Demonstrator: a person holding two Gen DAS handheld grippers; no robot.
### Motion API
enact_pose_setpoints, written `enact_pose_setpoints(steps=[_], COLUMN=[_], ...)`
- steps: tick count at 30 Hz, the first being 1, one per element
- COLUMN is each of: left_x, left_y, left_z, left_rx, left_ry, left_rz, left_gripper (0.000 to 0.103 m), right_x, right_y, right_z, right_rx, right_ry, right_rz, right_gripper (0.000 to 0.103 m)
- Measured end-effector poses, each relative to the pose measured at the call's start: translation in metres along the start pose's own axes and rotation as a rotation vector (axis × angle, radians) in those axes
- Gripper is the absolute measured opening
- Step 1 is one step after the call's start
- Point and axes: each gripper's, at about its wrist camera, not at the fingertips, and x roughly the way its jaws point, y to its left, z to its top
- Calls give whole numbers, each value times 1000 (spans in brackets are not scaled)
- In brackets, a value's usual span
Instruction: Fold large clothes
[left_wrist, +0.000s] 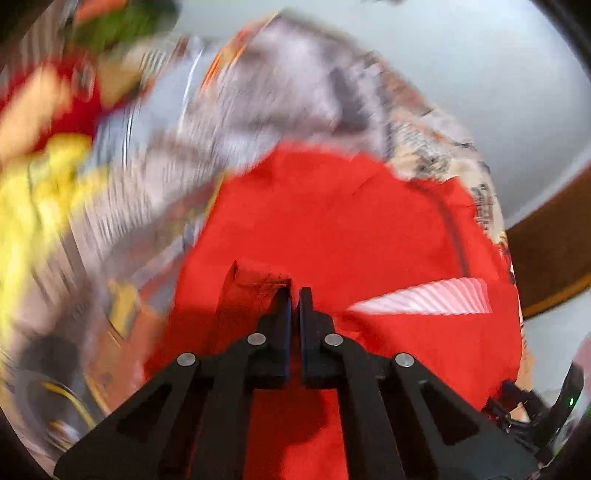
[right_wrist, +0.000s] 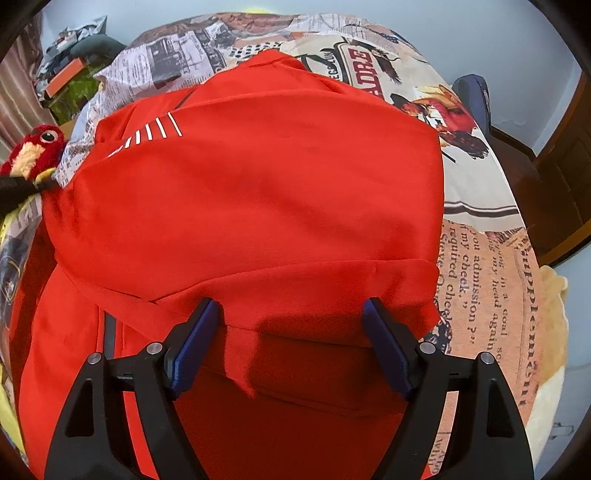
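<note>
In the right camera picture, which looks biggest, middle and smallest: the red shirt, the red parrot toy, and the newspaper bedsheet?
1. Red shirt, though nearness to the camera inflates it.
2. Newspaper bedsheet, partly hidden under the shirt, so likely bigger really.
3. Red parrot toy.

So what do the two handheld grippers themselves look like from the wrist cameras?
Both are matte black, built from angular linkage arms with triangular cut-outs and round silver pivot pins. The left gripper has narrow dark-blue pads on its fingers. The right gripper carries broader blue pads on its fingers. No cables, markings, hands or sleeves show on either.
</note>
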Motion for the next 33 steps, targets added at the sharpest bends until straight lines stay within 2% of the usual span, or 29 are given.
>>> enact_pose_setpoints(steps=[4,6,8,10,13,16,18,21,23,25,29,33], left_x=[-69,-92,-98,-87,-43,11,32,26,16,4,-23,-40], left_y=[-29,-37,-34,-22,12,53,77,86,82,74,59,37], left_z=[17,19,16,5,-17,-45,-63,-74,-74,-69,-48,-22], left_rx=[133,198,231,250,195,84,13,7,68,141,258,328], left_ry=[-183,-248,-265,-229,-62,137,232,221,213,192,104,26], left_rz=[-90,-92,-89,-71,-31,-14,-20,-42,5,39,91,80], left_gripper=[2,2,2,2,2,6,6,10,14,26,40,52], right_x=[-1,-2,1,4,3,3,3,0,-3,-11,-36,-60], right_y=[1,1,5,10,13,11,11,13,16,19,21,20], right_z=[7,8,7,4,2,4,5,3,2,2,11,35], right_rx=[15,34,33,14,16,39,48,35,7,-17,-53,-61], right_ry=[53,57,67,60,53,72,84,102,109,98,17,-82], right_rz=[8,17,3,-33,-52,-44,-44,-50,-60,-59,-31,-21], right_gripper=[78,78,78,78,78,78,78,78,78,78,78,78])
